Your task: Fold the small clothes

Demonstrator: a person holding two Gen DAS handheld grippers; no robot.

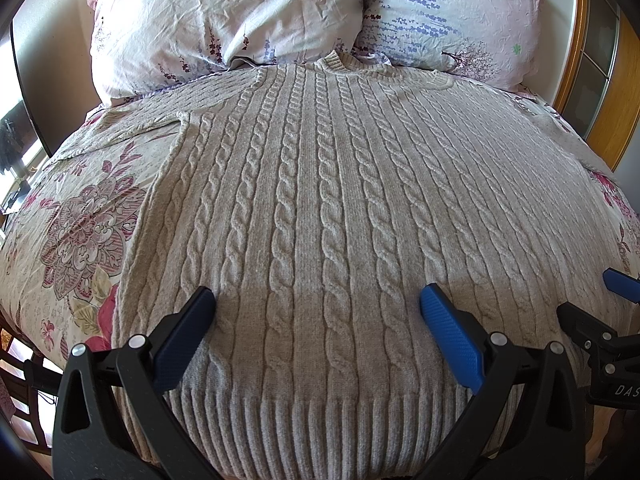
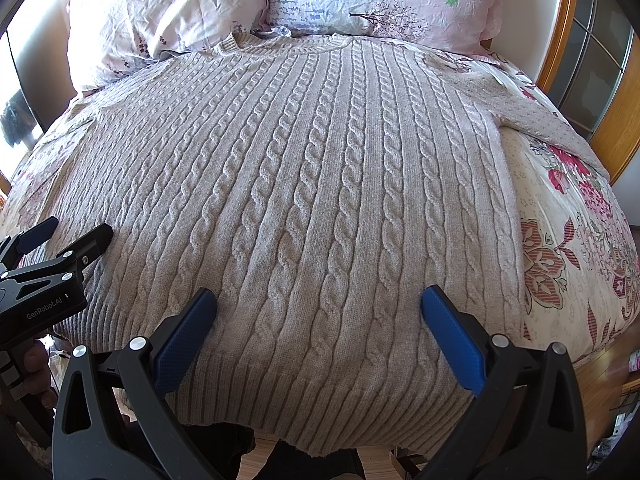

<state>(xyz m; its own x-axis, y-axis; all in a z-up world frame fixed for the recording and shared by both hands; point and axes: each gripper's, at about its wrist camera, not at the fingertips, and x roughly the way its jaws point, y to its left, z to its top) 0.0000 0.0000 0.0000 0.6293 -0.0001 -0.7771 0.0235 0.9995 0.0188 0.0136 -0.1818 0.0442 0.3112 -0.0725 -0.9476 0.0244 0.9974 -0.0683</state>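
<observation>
A grey cable-knit sweater [image 1: 320, 200] lies spread flat on the bed, collar toward the pillows and ribbed hem nearest me; it also fills the right wrist view [image 2: 304, 200]. Its sleeves stretch out to the left [image 1: 132, 120] and right [image 2: 552, 124]. My left gripper [image 1: 318, 304] is open and empty, hovering over the hem's left part. My right gripper [image 2: 318, 304] is open and empty over the hem's right part. Each gripper shows at the edge of the other's view: the right one [image 1: 612, 308] and the left one [image 2: 48, 256].
The bed has a floral cover [image 1: 76, 232]. Two floral pillows [image 1: 224, 20] [image 2: 384, 0] lean at the head. A wooden-framed glass door [image 2: 592, 80] stands on the right. Wooden floor [image 2: 600, 380] shows by the bed's near edge.
</observation>
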